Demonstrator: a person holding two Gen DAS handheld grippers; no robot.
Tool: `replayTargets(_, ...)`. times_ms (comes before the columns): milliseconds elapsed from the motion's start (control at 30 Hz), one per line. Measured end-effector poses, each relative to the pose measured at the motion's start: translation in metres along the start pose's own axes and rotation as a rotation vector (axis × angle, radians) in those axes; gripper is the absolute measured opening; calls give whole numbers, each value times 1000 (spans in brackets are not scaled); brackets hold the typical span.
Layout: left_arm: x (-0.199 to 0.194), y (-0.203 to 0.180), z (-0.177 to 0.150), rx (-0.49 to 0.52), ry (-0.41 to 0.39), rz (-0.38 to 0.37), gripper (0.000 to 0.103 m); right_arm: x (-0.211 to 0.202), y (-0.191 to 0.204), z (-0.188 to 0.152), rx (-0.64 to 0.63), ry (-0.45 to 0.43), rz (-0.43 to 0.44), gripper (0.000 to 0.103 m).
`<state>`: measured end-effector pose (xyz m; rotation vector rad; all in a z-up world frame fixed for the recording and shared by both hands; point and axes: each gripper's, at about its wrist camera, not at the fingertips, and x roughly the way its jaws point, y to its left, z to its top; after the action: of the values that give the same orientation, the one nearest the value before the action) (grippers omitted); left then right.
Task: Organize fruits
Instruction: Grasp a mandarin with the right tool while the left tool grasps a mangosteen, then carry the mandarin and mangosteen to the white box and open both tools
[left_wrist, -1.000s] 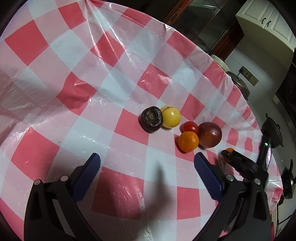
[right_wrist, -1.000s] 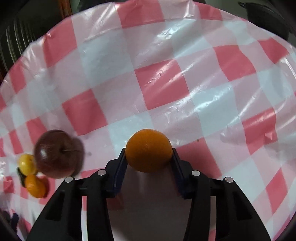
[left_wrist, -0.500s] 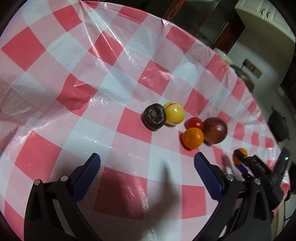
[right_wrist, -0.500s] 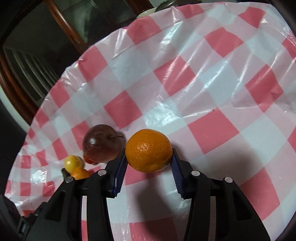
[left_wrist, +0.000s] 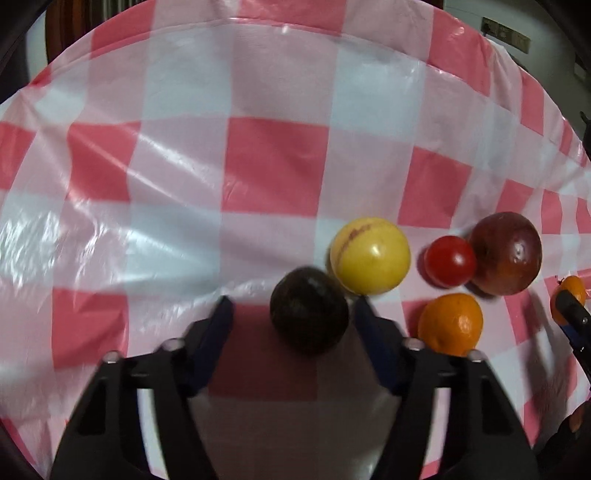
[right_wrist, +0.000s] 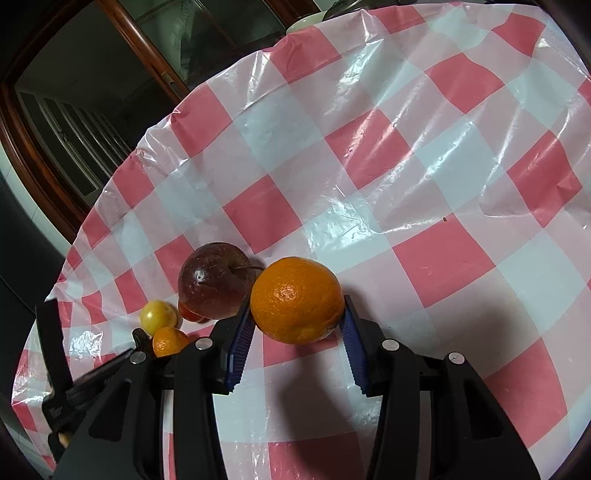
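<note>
Nearest the left wrist camera, the left gripper (left_wrist: 293, 314) had its blue fingers spread to either side of a dark round fruit (left_wrist: 309, 310) lying on the red-and-white checked tablecloth (left_wrist: 273, 166). A gap showed at the left finger, and the right finger sat just beside the fruit, so the grip was not closed on it. Just right of that finger lay a small orange (left_wrist: 450, 325). Beyond the dark fruit, touching or nearly touching it, sat a yellow fruit (left_wrist: 370, 255). Right of it were a red tomato (left_wrist: 450, 261) and, against the tomato, a dark red apple (left_wrist: 506, 253).

Meanwhile, in the right wrist view, the right gripper (right_wrist: 297, 325) was clamped on a large orange (right_wrist: 297, 300), pinched between both ridged blue pads. The apple stood just behind and left of it, with checked cloth reaching to the far table edge.
</note>
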<state>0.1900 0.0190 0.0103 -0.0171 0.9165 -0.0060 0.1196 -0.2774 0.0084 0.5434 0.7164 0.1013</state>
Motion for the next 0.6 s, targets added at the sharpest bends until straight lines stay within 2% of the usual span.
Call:
replayTargets(33,-3,-2,-3,28,-4,7,38,0,0,0,1,0,1,46)
replayTargets(133,-20,4,-19,16,-24,-35,38,1,0,0,-1,1,6,46)
replayTargets(200,-43,11,-37,-5,-66,-28,37,1,0,0,-1,2,6,46)
replayTargets(367,-114,35,-98,-109,-175,-66,37,1,1,0,-4,4,7,46)
replayTargets(433,-130,40,-114,-161,-197,-95,37,2,1,0,-6,6,8,46)
replayTargets(600,-140,24,-123,-134,-257,-100,37,1,1,-1,-9,6,13,46)
